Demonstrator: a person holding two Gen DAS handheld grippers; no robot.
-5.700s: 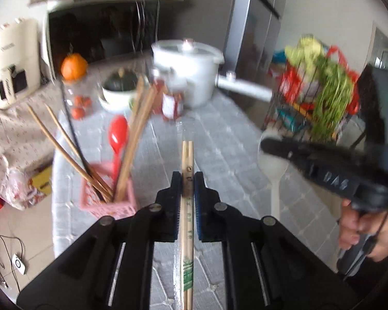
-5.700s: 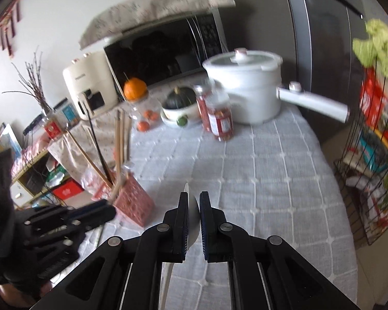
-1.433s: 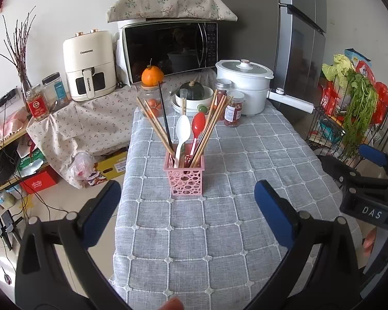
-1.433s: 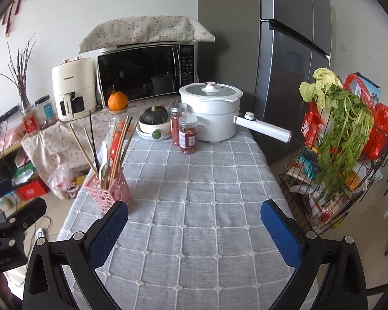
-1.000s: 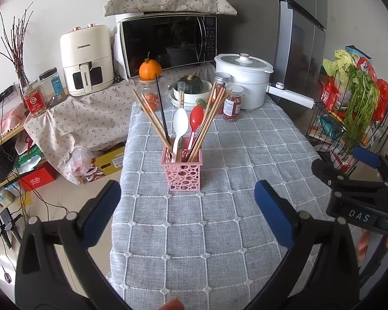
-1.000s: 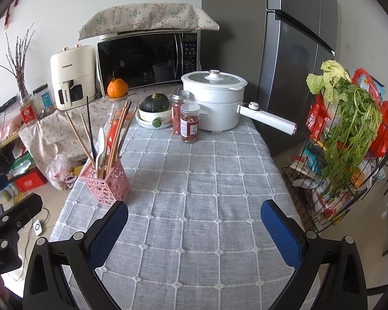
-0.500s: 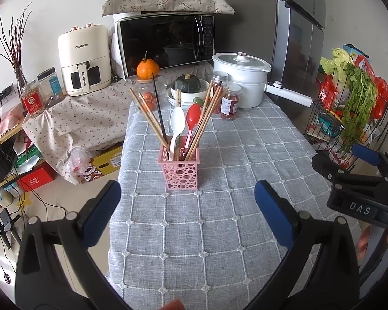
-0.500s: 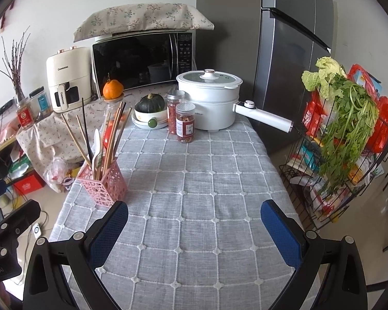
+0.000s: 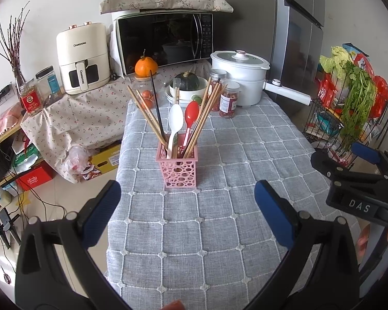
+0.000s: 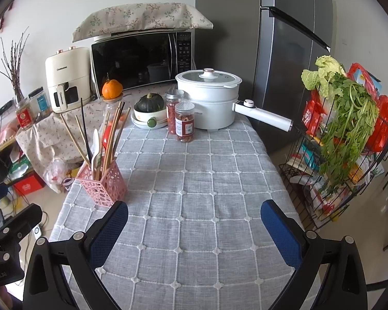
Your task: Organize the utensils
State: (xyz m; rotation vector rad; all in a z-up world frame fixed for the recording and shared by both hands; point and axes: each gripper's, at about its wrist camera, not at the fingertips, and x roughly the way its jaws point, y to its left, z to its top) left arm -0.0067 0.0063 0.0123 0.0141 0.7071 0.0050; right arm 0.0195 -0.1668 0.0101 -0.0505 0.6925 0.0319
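From the left wrist, left gripper [image 9: 187, 204] fingers now wide apart and bare, chopsticks [image 9: 203, 115] and white spoon [image 9: 175, 125] delivered upright into the pink holder [image 9: 179, 169] on the worktop [image 9: 245, 155]; from the right wrist, right gripper [image 10: 194, 223] likewise spread and unladen, pulled back, suggesting sorting finished.

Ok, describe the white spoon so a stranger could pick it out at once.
Find the grey checked tablecloth and, near its left edge, the pink perforated holder that stands alone. The white spoon stands in it bowl-up, beside a red spoon. Everything else in the holder is a thin chopstick; it is the only white, broad-headed piece.
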